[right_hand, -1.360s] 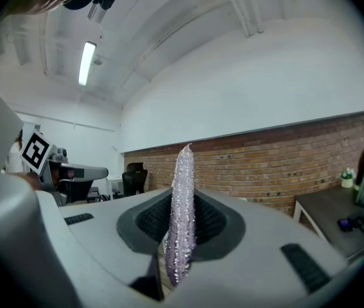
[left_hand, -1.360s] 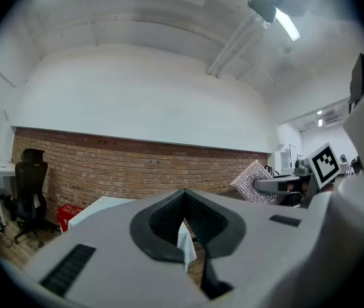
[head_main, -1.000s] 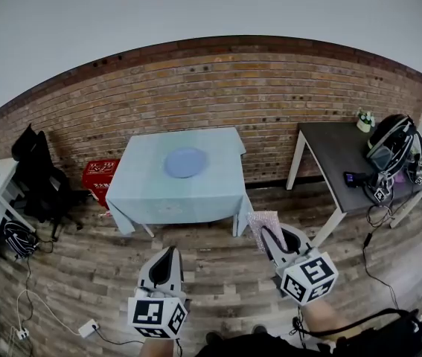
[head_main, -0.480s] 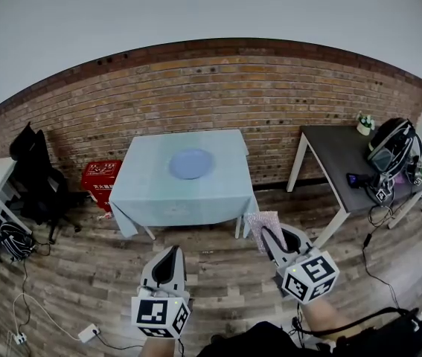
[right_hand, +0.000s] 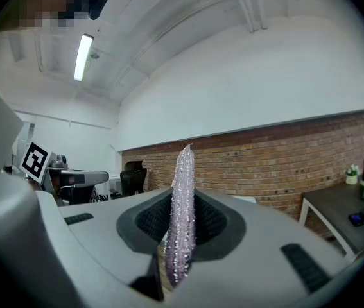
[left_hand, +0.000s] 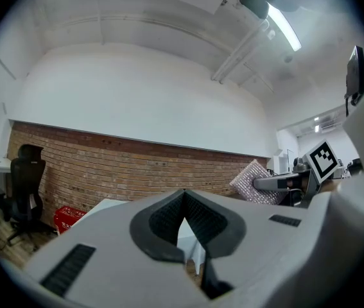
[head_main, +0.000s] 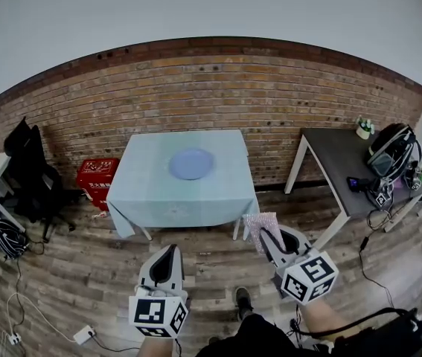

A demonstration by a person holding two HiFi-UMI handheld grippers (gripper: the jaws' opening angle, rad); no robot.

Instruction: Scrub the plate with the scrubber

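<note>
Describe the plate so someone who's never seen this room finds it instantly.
Against the brick wall stands a table draped in a pale blue cloth, left of a dark desk cluttered with gear. The plate lies on that cloth, toward the wall side. It is a flat round disc, a deeper blue than the cloth, and the only object on the table.

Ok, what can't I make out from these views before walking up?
- Plate: head view, too small to tell clean or dirty; both gripper views, hidden behind the jaws.
- Scrubber: right gripper view shows only its edge; the jaws cover the rest.
- Gear on the dark desk: head view, too small to name.
</note>
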